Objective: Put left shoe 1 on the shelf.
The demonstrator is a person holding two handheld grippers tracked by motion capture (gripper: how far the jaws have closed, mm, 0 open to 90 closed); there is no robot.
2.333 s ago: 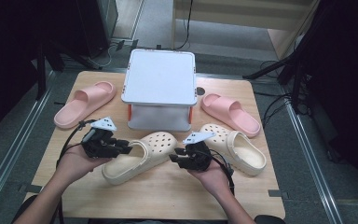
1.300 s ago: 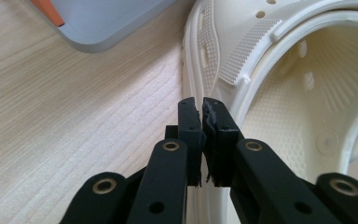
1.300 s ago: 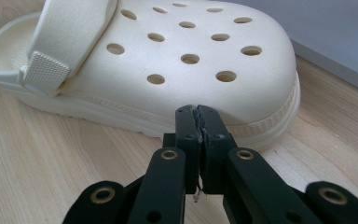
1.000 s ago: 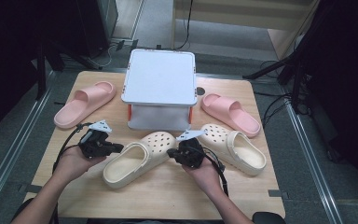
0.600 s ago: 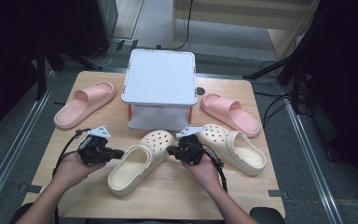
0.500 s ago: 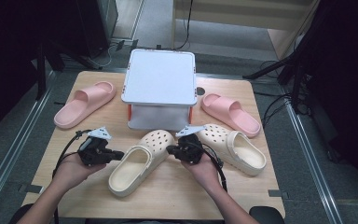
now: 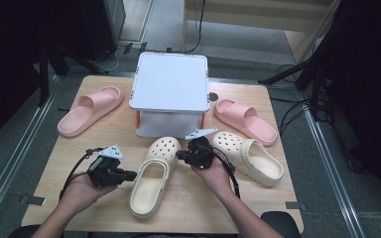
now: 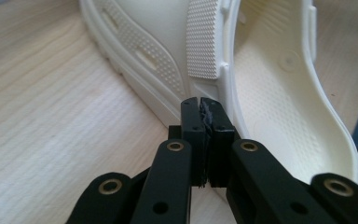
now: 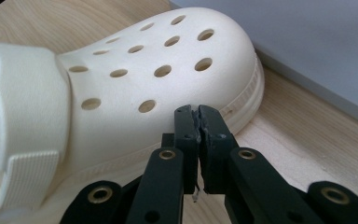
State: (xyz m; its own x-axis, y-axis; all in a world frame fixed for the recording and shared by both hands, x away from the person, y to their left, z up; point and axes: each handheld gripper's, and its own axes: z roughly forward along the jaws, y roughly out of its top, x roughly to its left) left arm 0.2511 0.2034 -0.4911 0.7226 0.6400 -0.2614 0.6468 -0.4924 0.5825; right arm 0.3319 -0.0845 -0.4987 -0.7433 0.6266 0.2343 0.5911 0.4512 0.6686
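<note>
L hand-held gripper [image 8: 200,105], jaws clenched, empty, tips at heel-side rim of cream perforated foam clog [image 7: 154,181]; R hand-held gripper [image 9: 196,112] clenched, empty, tips against its toe.

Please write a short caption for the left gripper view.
Shut left gripper at the side of a cream clog on the wooden table.

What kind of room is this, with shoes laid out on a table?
Probably a lab or recording studio, not a home: a bare wooden table on grey flooring, dark stands and loose cables around it, and a person working a gripper on a clog.
</note>
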